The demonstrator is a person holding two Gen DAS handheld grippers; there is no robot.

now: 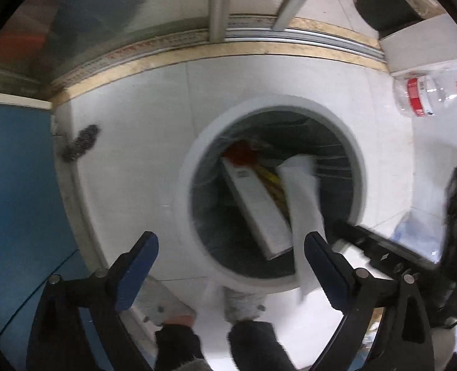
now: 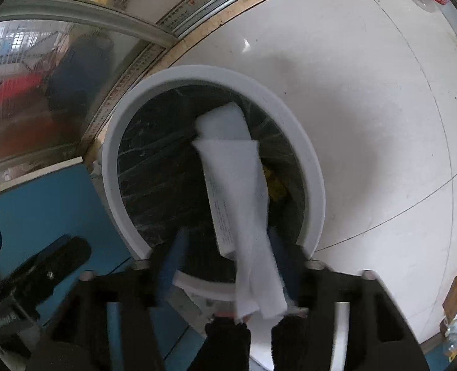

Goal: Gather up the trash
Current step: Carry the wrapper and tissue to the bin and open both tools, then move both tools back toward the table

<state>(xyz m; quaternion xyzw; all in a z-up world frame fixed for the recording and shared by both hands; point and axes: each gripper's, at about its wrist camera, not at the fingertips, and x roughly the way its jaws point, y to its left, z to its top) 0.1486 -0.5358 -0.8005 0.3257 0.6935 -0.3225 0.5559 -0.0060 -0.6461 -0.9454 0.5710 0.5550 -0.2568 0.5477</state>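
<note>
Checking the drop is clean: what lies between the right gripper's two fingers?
In the right wrist view, a folded white paper hangs between the open right gripper's fingers, over the bin. Contact can't be told.

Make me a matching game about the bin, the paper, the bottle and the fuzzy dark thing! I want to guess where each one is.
Things:
1. folded white paper sheet
2. clear plastic bottle with a red label
3. dark grey fuzzy clump
4. long white flat box

Places:
A. lying on the white floor, near the blue panel
B. lying inside the round white-rimmed bin
C. hanging over the bin opening, between the fingers of the right gripper
D. lying on the floor to the right of the bin

Pairs: 1-C, 2-D, 3-A, 4-B
</note>
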